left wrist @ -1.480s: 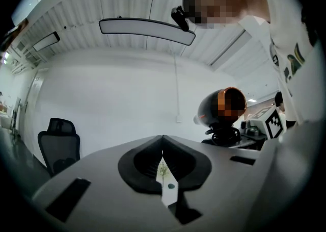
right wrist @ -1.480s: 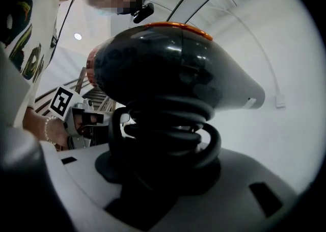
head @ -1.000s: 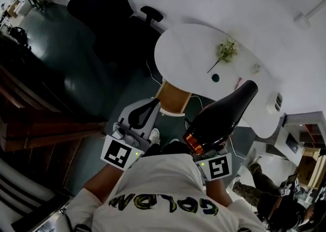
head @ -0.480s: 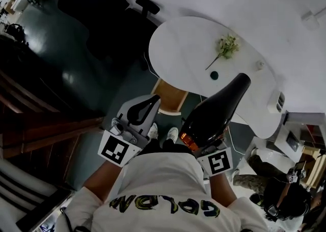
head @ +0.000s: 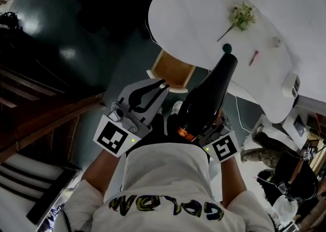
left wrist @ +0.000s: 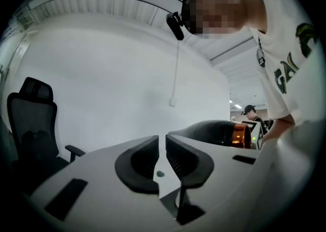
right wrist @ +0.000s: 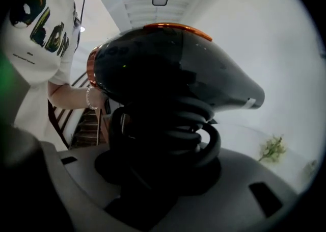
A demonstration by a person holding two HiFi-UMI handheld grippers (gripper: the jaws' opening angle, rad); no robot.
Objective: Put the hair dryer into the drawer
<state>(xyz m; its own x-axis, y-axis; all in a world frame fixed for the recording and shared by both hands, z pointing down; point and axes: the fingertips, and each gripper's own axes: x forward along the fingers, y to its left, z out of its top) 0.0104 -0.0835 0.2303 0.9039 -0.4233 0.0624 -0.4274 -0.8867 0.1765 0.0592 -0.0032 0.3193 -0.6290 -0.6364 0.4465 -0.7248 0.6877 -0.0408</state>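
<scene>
A black hair dryer (head: 206, 101) with an orange ring at its back is held by my right gripper (right wrist: 162, 172), which is shut on its handle, where the cord (right wrist: 178, 124) is wound in coils. Its nozzle points toward the white table (head: 193, 17). The open wooden drawer (head: 170, 69) sticks out from under the table's edge, just left of the nozzle. My left gripper (head: 159, 89) hovers beside the drawer's front, its jaws shut with nothing between them (left wrist: 162, 147). The right gripper's fingertips are hidden under the dryer.
On the table lie a flower sprig (head: 239, 14), a small dark round thing (head: 226, 48) and a pink item (head: 253, 57). A black office chair (left wrist: 30, 119) stands beyond. Dark wooden stairs (head: 46, 119) run at the left. Another person (head: 285, 175) is at the lower right.
Both grippers have sunk toward the open drawer. The dryer's nozzle has tipped downward and now lies close beside the drawer. The left jaws have reached the drawer's front.
</scene>
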